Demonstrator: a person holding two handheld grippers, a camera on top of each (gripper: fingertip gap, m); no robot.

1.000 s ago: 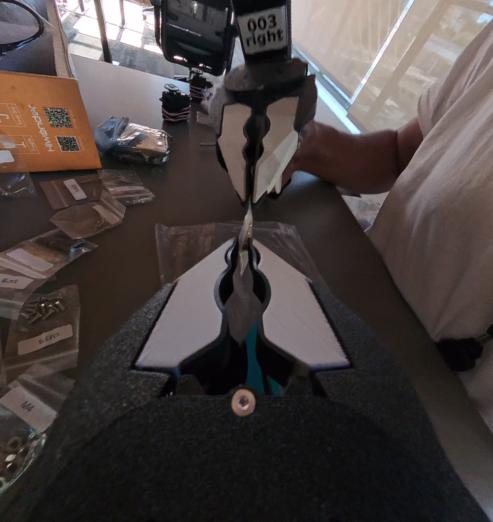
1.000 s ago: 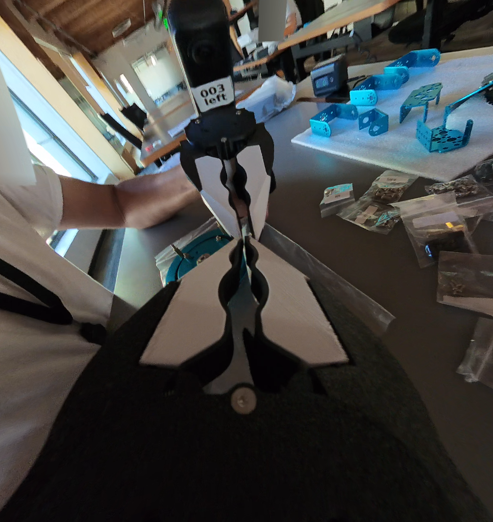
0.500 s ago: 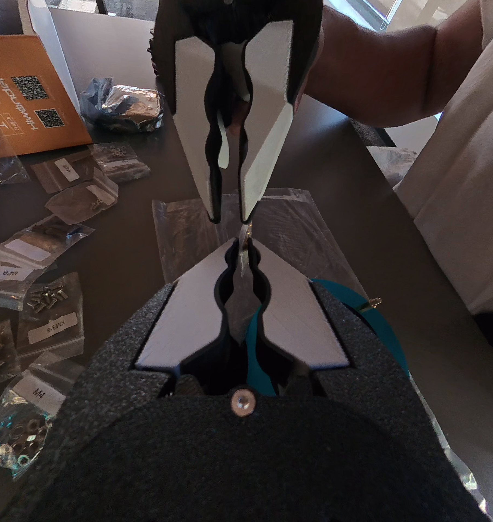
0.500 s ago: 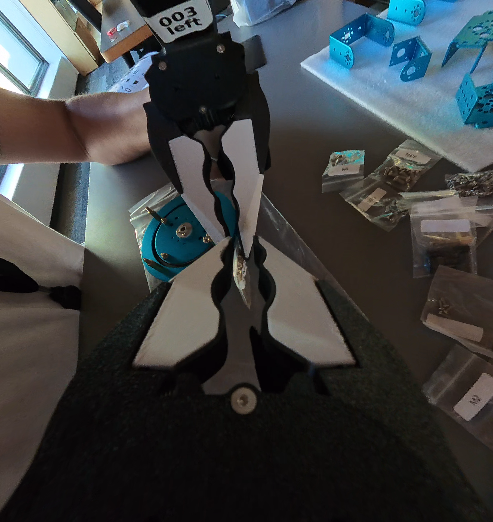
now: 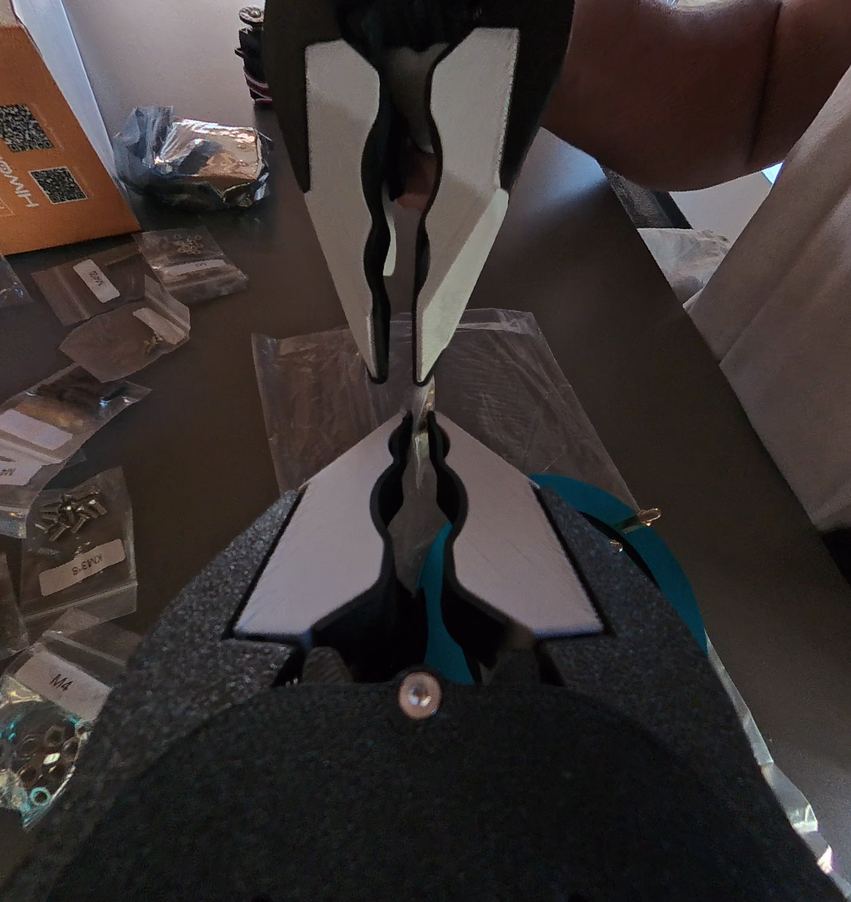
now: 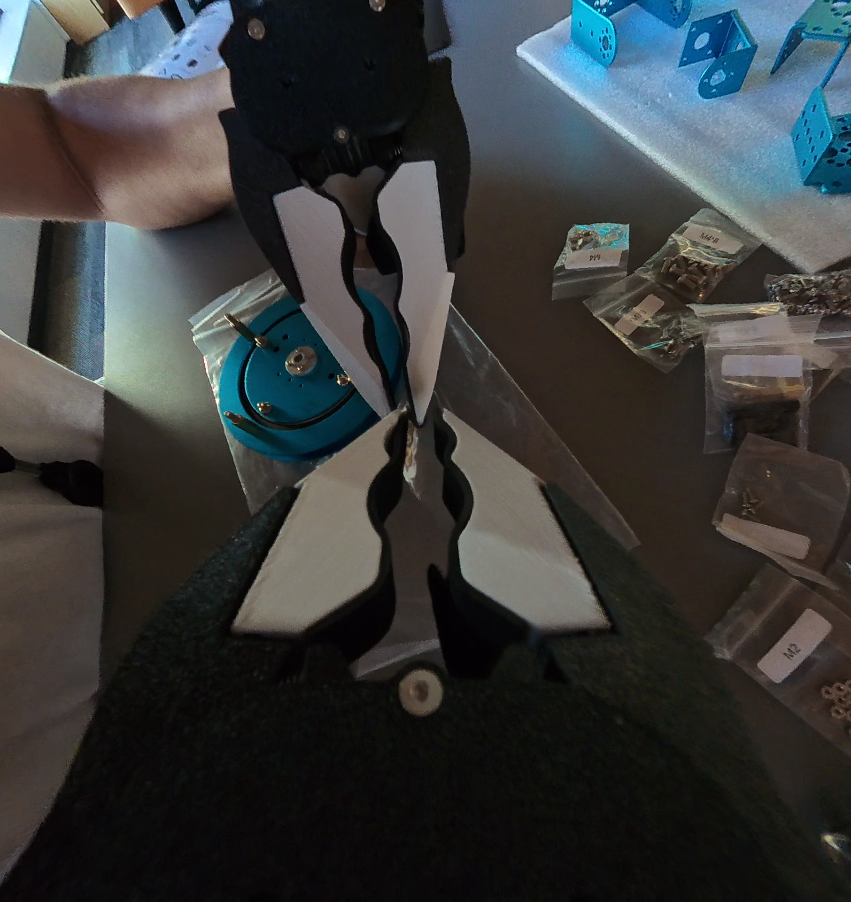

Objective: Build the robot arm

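Note:
My left gripper (image 5: 417,415) is shut on a small clear bag (image 5: 419,439) of tiny metal parts and holds it above the table. My right gripper (image 5: 397,379) points down at it from above, jaws a little apart, tips just over the bag's top edge. In the right wrist view my right gripper (image 6: 417,420) has the small bag (image 6: 410,456) hanging loose between its fingers, and the left gripper (image 6: 406,417) meets it tip to tip. Below them lies a large clear bag (image 5: 487,390) holding a blue round plate (image 6: 287,380) with brass standoffs.
Several small zip bags of screws (image 5: 82,551) and an orange box (image 5: 33,161) lie at the left, with a crumpled foil bag (image 5: 194,161) behind. A white foam sheet (image 6: 658,97) bears blue metal brackets (image 6: 833,141). More zip bags (image 6: 775,498) lie beside it. A person's arm (image 6: 96,161) is close. The grippers are tip to tip, or close to it.
My right gripper was shut on the small bag's top a second ago; its jaws have parted. Both grippers have tipped downward and closer, bringing the blue plate into the left view.

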